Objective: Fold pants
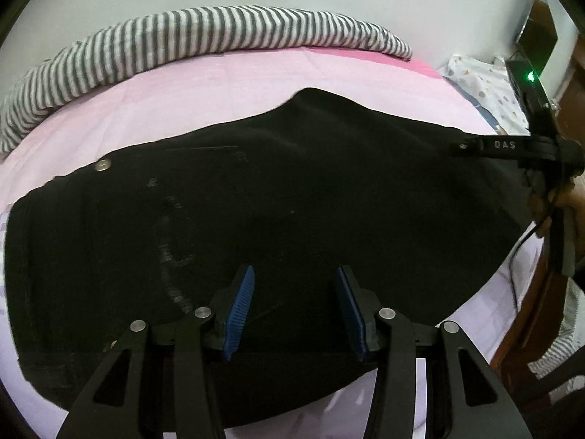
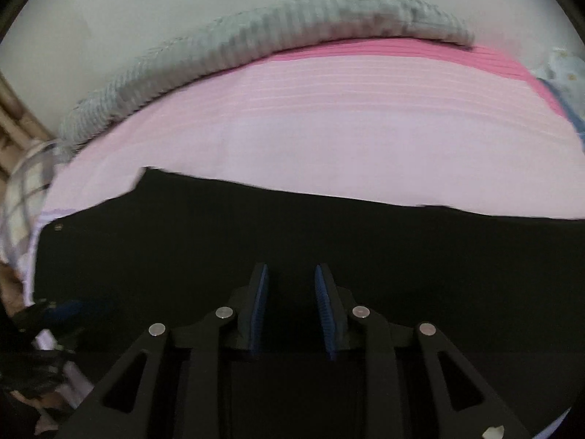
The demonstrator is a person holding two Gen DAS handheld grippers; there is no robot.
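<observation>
Black pants [image 1: 278,197] lie flat on a pink bedsheet [image 1: 204,84], waistband with a metal button [image 1: 102,165] at the left. My left gripper [image 1: 295,274] is open and empty, low over the near side of the pants. The other gripper [image 1: 512,146] shows at the right edge of the pants in the left wrist view. In the right wrist view my right gripper [image 2: 291,272] is open with a narrower gap, empty, over the black pants [image 2: 329,248]. The pink bedsheet [image 2: 310,135] lies beyond. The left gripper [image 2: 47,314] shows blurred at the lower left.
A grey-and-white striped blanket [image 1: 182,33] runs along the far side of the bed against the wall; it shows blurred in the right wrist view [image 2: 292,25]. A dotted cloth [image 1: 482,84] and a dark device with a green light [image 1: 530,77] are at the right. Wooden furniture [image 1: 530,314] borders the bed.
</observation>
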